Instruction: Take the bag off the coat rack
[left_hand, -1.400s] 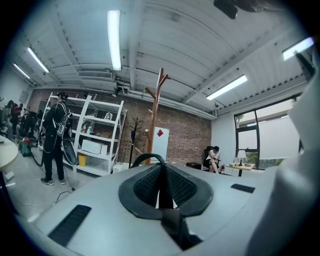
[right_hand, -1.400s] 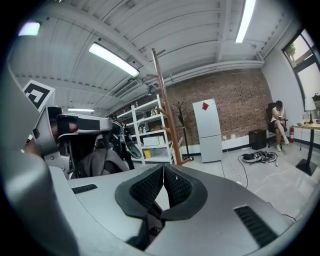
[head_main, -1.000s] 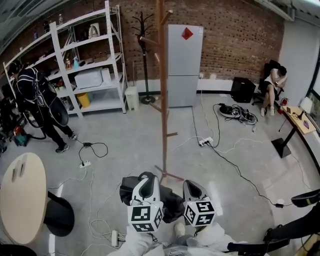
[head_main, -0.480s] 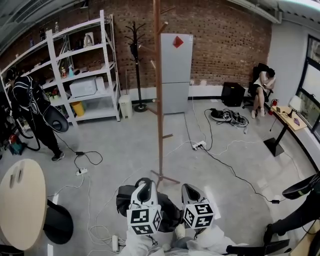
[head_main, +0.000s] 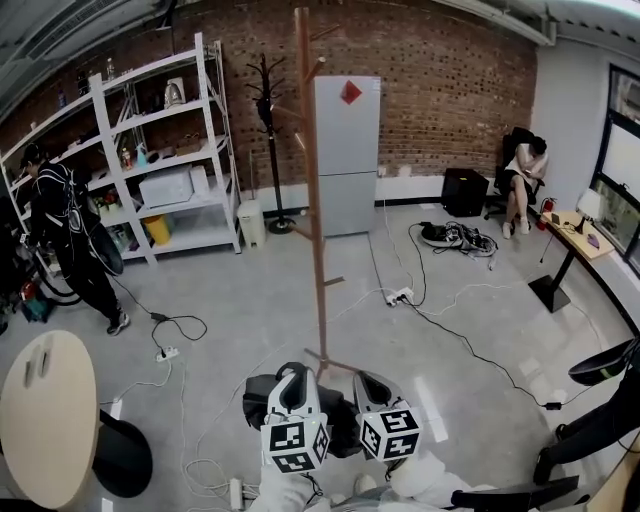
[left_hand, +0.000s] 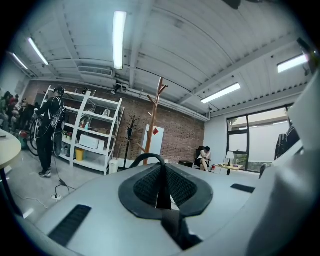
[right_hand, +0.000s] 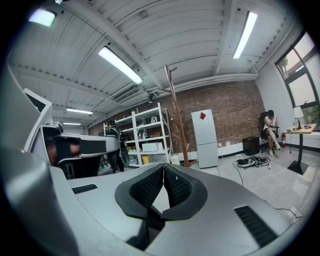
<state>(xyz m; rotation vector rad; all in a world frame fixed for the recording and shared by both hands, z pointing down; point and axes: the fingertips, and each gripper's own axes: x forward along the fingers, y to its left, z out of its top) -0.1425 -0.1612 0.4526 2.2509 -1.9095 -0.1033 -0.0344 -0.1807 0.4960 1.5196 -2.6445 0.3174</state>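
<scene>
Bag (head_main: 257, 396) hangs just my side of the rack's (head_main: 312, 200) base.
Left fingers (left_hand: 144, 188) clench its strap (left_hand: 145, 158); right fingers (right_hand: 149, 188) pressed together, seemingly bare.

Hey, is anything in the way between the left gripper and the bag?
Nothing visible. The left gripper has its jaws shut on the bag's black strap, and the bag shows just below it, clear of the coat rack pegs.

Two coat racks (head_main: 313, 220) (head_main: 268, 140), one bag (head_main: 258, 398), two grippers (head_main: 293, 378) (head_main: 372, 385), two people (head_main: 65, 235) (head_main: 525, 165)
</scene>
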